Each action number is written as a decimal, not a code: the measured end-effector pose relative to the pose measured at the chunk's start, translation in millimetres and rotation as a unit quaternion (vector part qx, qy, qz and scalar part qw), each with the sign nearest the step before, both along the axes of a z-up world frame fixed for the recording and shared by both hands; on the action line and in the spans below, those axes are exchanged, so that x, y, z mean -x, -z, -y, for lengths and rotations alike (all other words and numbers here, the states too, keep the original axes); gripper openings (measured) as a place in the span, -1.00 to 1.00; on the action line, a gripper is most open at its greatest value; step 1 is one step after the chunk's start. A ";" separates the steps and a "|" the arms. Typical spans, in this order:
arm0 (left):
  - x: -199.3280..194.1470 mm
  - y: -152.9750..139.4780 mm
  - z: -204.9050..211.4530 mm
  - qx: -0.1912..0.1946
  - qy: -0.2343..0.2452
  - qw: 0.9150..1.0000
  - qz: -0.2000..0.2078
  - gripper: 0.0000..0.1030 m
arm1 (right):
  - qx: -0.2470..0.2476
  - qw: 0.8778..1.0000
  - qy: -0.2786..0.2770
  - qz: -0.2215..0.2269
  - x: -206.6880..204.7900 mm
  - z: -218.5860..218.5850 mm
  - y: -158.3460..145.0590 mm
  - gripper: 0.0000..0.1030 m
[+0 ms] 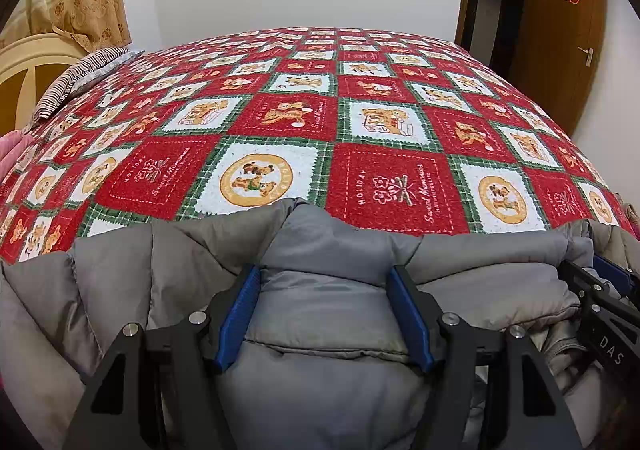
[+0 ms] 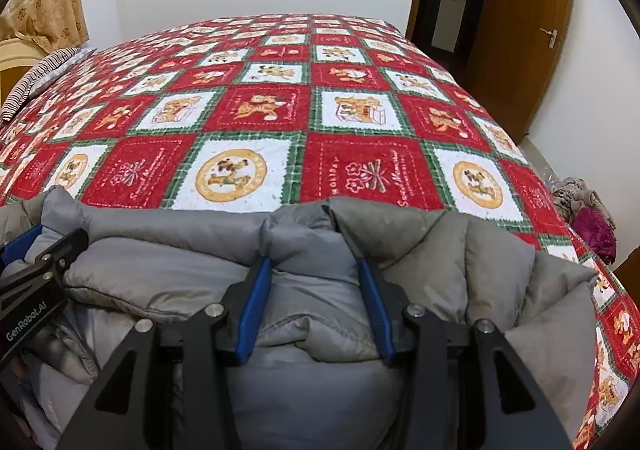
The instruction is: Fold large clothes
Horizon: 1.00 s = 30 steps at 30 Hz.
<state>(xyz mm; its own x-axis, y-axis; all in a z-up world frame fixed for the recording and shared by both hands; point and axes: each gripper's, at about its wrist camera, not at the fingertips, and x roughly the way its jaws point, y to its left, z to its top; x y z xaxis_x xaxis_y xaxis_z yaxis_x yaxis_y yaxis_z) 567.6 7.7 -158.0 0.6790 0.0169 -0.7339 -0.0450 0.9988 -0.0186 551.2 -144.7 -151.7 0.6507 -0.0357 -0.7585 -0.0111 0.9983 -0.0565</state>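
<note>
Even, soft indoor light fills both views, shadows are faint, focus is mostly sharp, and fisheye bending with dark corners frames the edges.

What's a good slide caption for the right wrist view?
Right gripper clamps a bunched grey puffer jacket at the bed's near edge.

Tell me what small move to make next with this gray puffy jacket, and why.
Probably carry the pinched edge forward and lay it on the bedspread. The left gripper and the right gripper each clamp a bunched fold of the jacket, side by side, with flat bed ahead.
</note>
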 end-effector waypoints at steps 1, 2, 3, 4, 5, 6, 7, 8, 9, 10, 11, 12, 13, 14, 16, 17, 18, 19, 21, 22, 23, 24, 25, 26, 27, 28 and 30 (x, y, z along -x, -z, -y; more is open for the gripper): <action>-0.1 0.0 -0.3 0.000 0.000 1.000 0.000 0.29 | 0.006 1.000 0.001 0.000 -0.2 -1.7 0.0 -0.05; -0.1 0.0 -0.5 0.001 0.000 1.000 -0.001 0.29 | 0.011 1.000 0.001 0.001 0.0 -3.2 -0.2 -0.04; 0.5 0.0 0.7 0.000 0.000 1.000 0.000 0.29 | 0.013 1.000 0.001 0.001 0.1 -3.2 -0.4 -0.03; -0.1 0.0 0.6 -0.002 0.000 1.000 -0.001 0.29 | 0.014 1.000 0.003 0.001 0.1 -3.0 -0.5 -0.02; 0.4 0.2 0.5 -0.003 0.000 1.000 0.000 0.29 | 0.014 1.000 0.004 0.000 0.0 -2.7 -0.6 0.00; 0.1 0.4 0.5 -0.004 -0.001 1.000 0.000 0.29 | 0.015 1.000 0.004 0.000 -0.2 -2.7 -0.5 0.01; -0.5 0.5 -0.7 -0.005 -0.001 1.000 -0.001 0.29 | 0.018 1.000 0.004 -0.001 -0.8 -3.4 -0.6 0.01; -0.2 0.6 0.3 -0.004 -0.001 1.000 0.000 0.29 | 0.021 1.000 0.004 -0.003 -1.3 -4.2 -0.7 0.04; -0.2 0.6 0.5 -0.006 -0.001 1.000 -0.001 0.29 | 0.024 1.000 0.005 -0.006 -2.2 -4.8 -1.0 0.09; -1.0 0.7 0.5 -0.009 -0.001 1.000 -0.003 0.30 | 0.028 1.000 0.008 -0.011 -3.3 -4.9 -1.7 0.13; -0.7 1.0 1.6 -0.012 -0.001 1.000 -0.004 0.30 | 0.031 0.999 0.012 -0.019 -4.1 -4.3 -4.0 0.22; -1.3 1.3 2.8 -0.017 -0.001 1.000 -0.005 0.32 | 0.027 0.999 0.012 -0.029 -3.8 -2.3 -8.0 0.25; -2.1 1.3 3.2 -0.023 0.000 1.000 -0.008 0.34 | 0.019 0.999 0.012 -0.033 -1.0 0.5 -12.5 0.25; -2.6 1.4 4.0 -0.026 0.001 1.000 -0.011 0.36 | 0.005 1.000 0.017 -0.025 5.1 6.1 -19.5 0.25; -2.4 -1.5 3.6 -0.031 0.010 0.999 -0.022 0.37 | -0.037 0.999 0.034 0.016 28.7 23.7 -38.8 0.26; -1.9 -4.1 5.5 -0.036 0.017 0.999 -0.032 0.37 | -0.055 0.997 0.043 0.033 42.1 33.5 -48.8 0.26; 1.9 -9.4 5.3 -0.043 0.025 0.998 -0.040 0.37 | -0.070 0.995 0.046 0.047 56.0 42.8 -58.4 0.26; 10.4 -17.9 3.4 -0.045 0.033 0.998 -0.037 0.37 | -0.078 0.994 0.045 0.058 66.6 48.2 -65.7 0.26; 32.1 -35.9 -2.9 -0.039 0.041 0.998 -0.017 0.38 | -0.084 0.993 0.041 0.078 92.9 58.3 -79.5 0.29; 44.6 -44.7 -8.4 -0.031 0.044 0.999 -0.009 0.39 | -0.086 0.992 0.035 0.083 106.1 62.2 -85.0 0.30; 61.6 -54.8 -16.9 -0.014 0.047 0.999 -0.004 0.39 | -0.086 0.992 0.027 0.089 123.1 65.9 -89.8 0.31; 72.7 -60.6 -21.2 -0.001 0.051 0.999 -0.002 0.41 | -0.085 0.992 0.024 0.092 134.2 67.9 -92.2 0.34; 89.4 -67.7 -28.9 0.018 0.059 0.998 0.001 0.41 | -0.085 0.992 0.019 0.097 148.9 69.9 -95.0 0.36; 104.8 -72.8 -34.6 0.033 0.067 0.997 0.004 0.41 | -0.086 0.991 0.011 0.100 161.5 70.7 -96.7 0.39; 121.1 -77.1 -39.8 0.044 0.074 0.996 0.008 0.41 | -0.085 0.991 0.004 0.102 176.3 71.5 -97.3 0.42; 139.7 -80.4 -45.2 0.053 0.079 0.995 0.012 0.42 | -0.082 0.992 -0.001 0.101 186.6 71.2 -96.9 0.42; 171.4 -82.2 -50.0 0.057 0.088 0.994 0.017 0.42 | -0.089 0.992 -0.014 0.091 205.9 69.8 -91.8 0.43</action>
<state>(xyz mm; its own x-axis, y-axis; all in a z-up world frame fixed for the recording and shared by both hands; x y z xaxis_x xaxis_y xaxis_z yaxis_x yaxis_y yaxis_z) 396.2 57.6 -75.8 0.6883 -0.1873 -0.7008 0.1333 0.9823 -0.1316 345.3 -214.5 -59.9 0.7757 0.1089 -0.6217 -0.0449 0.9920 0.1178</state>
